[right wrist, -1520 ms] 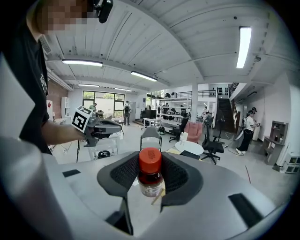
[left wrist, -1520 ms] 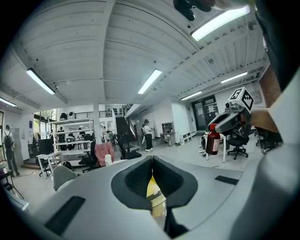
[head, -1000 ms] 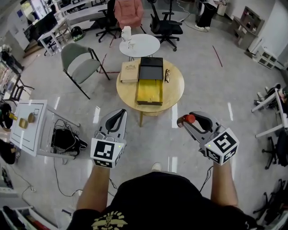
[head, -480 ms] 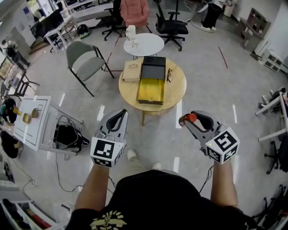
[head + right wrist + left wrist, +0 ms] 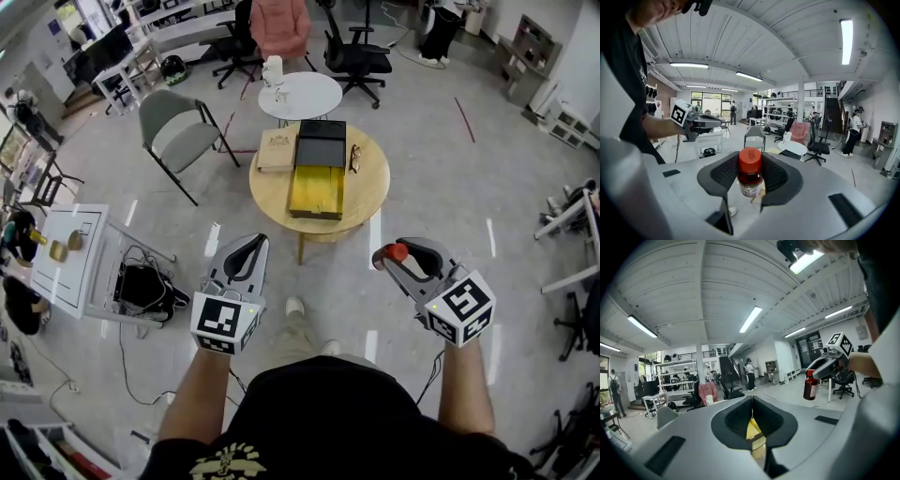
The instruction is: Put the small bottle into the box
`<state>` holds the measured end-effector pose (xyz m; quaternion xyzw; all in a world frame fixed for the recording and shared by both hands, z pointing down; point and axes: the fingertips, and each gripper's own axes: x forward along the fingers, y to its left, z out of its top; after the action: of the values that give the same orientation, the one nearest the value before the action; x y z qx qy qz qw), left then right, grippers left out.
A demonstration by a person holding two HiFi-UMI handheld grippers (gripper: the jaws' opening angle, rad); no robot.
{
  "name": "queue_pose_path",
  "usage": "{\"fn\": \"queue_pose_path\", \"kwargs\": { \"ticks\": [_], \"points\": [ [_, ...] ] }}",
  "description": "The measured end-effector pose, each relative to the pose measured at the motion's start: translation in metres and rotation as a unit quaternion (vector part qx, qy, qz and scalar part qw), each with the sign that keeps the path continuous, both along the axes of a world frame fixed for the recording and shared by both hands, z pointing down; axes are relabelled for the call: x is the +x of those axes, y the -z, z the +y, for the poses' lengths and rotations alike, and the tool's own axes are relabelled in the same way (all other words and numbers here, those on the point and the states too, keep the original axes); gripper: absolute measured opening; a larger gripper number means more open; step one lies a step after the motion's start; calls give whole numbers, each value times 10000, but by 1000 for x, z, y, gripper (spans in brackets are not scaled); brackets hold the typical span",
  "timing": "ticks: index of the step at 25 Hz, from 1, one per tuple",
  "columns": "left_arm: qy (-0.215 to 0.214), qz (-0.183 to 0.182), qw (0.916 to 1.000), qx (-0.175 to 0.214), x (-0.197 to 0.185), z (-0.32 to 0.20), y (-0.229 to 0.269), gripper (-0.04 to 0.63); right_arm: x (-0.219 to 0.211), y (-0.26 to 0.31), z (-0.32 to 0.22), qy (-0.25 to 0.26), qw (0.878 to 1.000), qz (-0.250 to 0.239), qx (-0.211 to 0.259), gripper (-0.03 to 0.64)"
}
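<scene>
Little has changed: only a shoe (image 5: 294,307) now steps toward the round table (image 5: 367,178). The right gripper (image 5: 387,260) pinches the small bottle (image 5: 750,178), well apart from the open box (image 5: 315,190) at the table's near edge. The left gripper (image 5: 249,247) is pressed together, empty.

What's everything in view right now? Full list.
bottle: 1, dark, red cap, in the right gripper
box: 1, yellow inside, open, on the wooden table
black case: 1, black, just behind the box
tan case: 1, tan, left of the black case
glasses: 1, dark, right of the black case
wooden table: 1, light wood, round, straight ahead
white table: 1, white, round, behind the wooden table
grey chair: 1, grey, left of both tables
left gripper: 1, grey, fingers shut, empty
right gripper: 1, grey, fingers shut on the bottle
</scene>
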<state>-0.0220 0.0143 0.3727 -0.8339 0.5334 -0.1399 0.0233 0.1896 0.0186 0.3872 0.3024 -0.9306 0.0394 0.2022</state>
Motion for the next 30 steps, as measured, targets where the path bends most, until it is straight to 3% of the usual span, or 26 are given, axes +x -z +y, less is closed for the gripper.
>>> {"fn": "queue_pose_path", "kwargs": {
  "ticks": [30],
  "points": [
    [-134, 135, 9997, -159, -8, -54, -15, 18, -17, -20, -48, -18, 9993, 146, -330, 155]
  ]
}}
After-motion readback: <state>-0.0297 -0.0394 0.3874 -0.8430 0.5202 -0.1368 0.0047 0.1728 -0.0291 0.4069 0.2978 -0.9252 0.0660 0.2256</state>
